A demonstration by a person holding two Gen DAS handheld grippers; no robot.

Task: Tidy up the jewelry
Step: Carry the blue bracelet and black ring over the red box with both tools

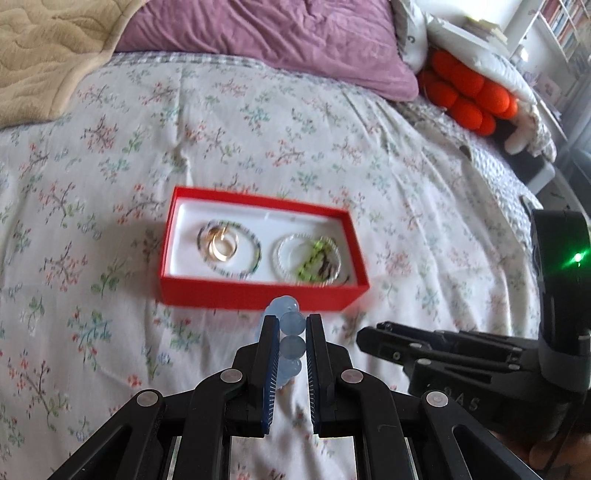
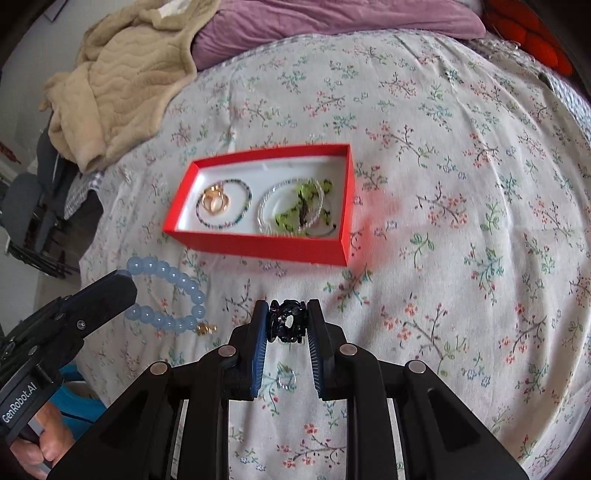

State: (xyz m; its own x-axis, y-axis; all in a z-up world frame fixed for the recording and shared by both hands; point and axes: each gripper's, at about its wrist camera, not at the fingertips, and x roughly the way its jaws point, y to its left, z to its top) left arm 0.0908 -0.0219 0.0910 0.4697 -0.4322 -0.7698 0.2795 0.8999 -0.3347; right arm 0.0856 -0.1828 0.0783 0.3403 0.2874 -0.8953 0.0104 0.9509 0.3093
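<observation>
LEFT tool (image 1: 290,325): clamped on blue bead bracelet (image 2: 166,291) | RIGHT tool (image 2: 287,317): clamped on black beaded ring (image 2: 288,321) | RISK: bracelet dangles, may snag red box (image 2: 255,245) wall; ring may slip onto bed (image 2: 461,221).

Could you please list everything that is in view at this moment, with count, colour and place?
red box: one, red with white lining, open, on the bed
gold rings: a small cluster, gold, left part of the box
dark beaded bracelet: one, multicoloured, around the rings
clear beaded bracelets: about two, whitish, right part of the box
green piece: one, lime green, among the clear bracelets
blue bead bracelet: one, pale blue, gold clasp, held in the left gripper
black piece: one, black, sparkly, between the right gripper's pads
bedspread: one, white floral
purple pillow: one, head of bed
beige blanket: one, far left
orange cushion: one, far right
left gripper: black, shut on bracelet
right gripper: black, shut on black piece
hand: one, on left gripper's handle
</observation>
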